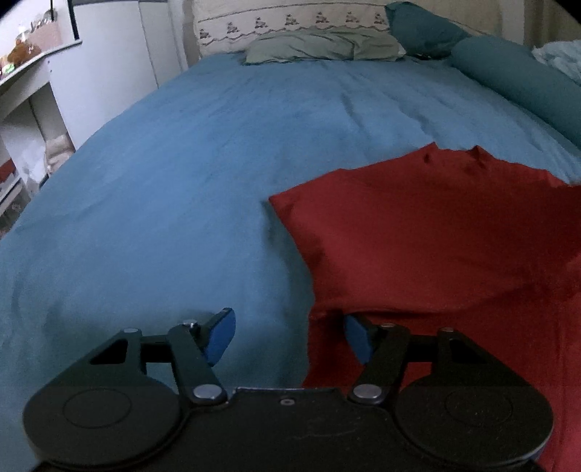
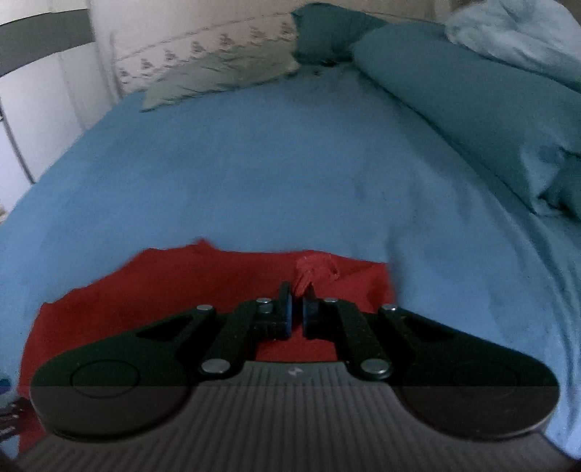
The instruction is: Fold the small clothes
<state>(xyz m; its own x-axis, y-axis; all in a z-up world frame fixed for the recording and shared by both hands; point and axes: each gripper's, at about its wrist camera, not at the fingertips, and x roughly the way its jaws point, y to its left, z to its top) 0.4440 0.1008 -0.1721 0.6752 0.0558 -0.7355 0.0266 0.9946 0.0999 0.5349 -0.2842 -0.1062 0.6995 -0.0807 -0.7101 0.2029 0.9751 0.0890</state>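
Note:
A red garment (image 1: 428, 232) lies on the blue bedspread (image 1: 181, 181), to the right in the left wrist view. My left gripper (image 1: 288, 336) is open, its jaws wide apart, straddling the garment's near left edge; the right blue pad (image 1: 357, 337) sits over red cloth, the left pad (image 1: 219, 337) over the bedspread. In the right wrist view the garment (image 2: 163, 290) spreads under my right gripper (image 2: 297, 308), which is shut on a pinched bunch of red cloth (image 2: 308, 272) that sticks up between the pads.
Pillows lie at the head of the bed: a grey-green one (image 1: 319, 45), dark teal ones (image 1: 508, 76) and a light blue bundle (image 2: 515, 32) on the right. A white cabinet and shelves (image 1: 54, 90) stand left of the bed.

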